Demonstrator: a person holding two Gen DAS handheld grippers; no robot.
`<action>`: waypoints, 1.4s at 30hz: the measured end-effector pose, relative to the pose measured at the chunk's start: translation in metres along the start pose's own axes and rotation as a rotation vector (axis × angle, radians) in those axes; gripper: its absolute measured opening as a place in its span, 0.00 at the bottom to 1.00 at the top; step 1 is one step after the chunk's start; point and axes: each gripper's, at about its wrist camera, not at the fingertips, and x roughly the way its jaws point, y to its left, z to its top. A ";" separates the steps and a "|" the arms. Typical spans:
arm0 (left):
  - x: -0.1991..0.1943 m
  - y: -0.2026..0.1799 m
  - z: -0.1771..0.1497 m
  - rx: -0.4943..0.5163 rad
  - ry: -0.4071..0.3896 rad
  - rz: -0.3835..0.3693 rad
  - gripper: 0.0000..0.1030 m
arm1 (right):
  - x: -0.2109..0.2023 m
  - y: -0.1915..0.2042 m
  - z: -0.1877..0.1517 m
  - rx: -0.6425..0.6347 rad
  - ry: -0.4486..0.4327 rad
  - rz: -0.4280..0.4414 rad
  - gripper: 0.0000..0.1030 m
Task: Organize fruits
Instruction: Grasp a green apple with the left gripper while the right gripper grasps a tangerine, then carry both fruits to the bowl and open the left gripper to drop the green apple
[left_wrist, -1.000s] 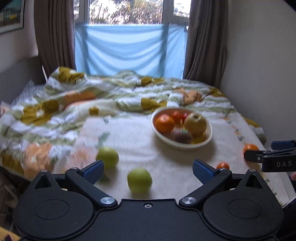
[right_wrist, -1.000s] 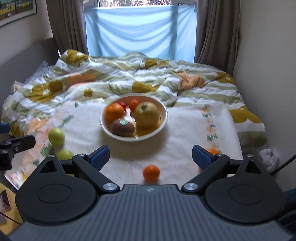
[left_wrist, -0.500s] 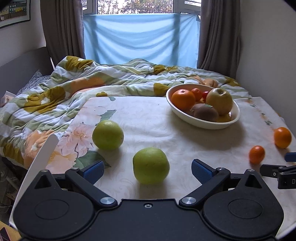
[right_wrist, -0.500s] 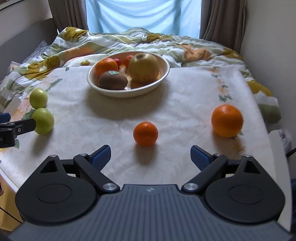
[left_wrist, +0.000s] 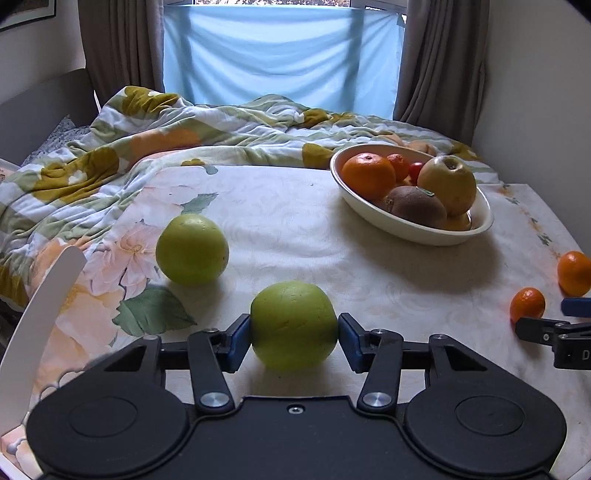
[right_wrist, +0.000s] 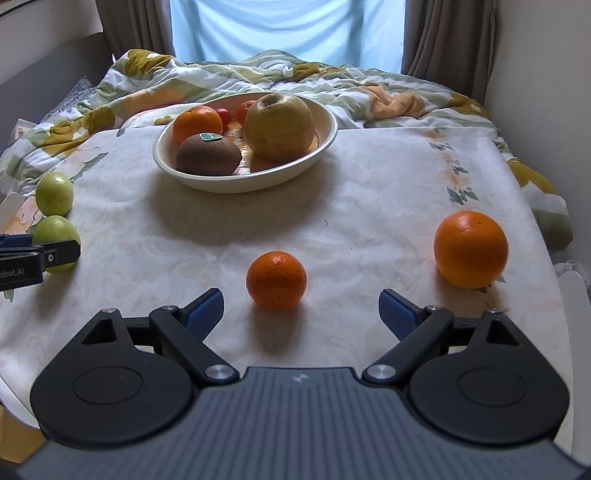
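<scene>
On the floral tablecloth, my left gripper (left_wrist: 294, 339) has a green apple (left_wrist: 293, 317) between its jaws, which are closing; both blue pads touch its sides. A second green apple (left_wrist: 191, 253) lies just beyond, to the left. My right gripper (right_wrist: 301, 308) is open, low over the cloth, with a small orange (right_wrist: 276, 278) just ahead of its fingertips and untouched. A larger orange (right_wrist: 470, 248) sits to the right. The cream bowl (right_wrist: 236, 182) behind holds an orange, a kiwi, a yellow apple and small red fruit.
A rumpled flowered duvet (left_wrist: 147, 147) covers the bed behind the table. A wall stands close on the right and curtains frame the window at the back. A white chair back (left_wrist: 44, 302) rises at the table's left edge, another (right_wrist: 576, 325) at its right edge.
Both grippers sank toward the table and came closer to the fruit. The left jaws went from wide open to closed around the near green apple. The right jaws stayed open.
</scene>
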 end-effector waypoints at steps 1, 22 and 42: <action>0.000 0.001 0.000 -0.002 0.001 -0.001 0.53 | 0.001 0.001 0.001 -0.003 0.001 0.003 0.99; -0.015 -0.002 -0.008 0.004 0.026 0.024 0.53 | 0.011 0.013 0.010 -0.067 0.002 0.029 0.51; -0.092 -0.033 0.040 0.004 -0.053 -0.045 0.53 | -0.058 -0.001 0.045 -0.050 -0.068 0.059 0.51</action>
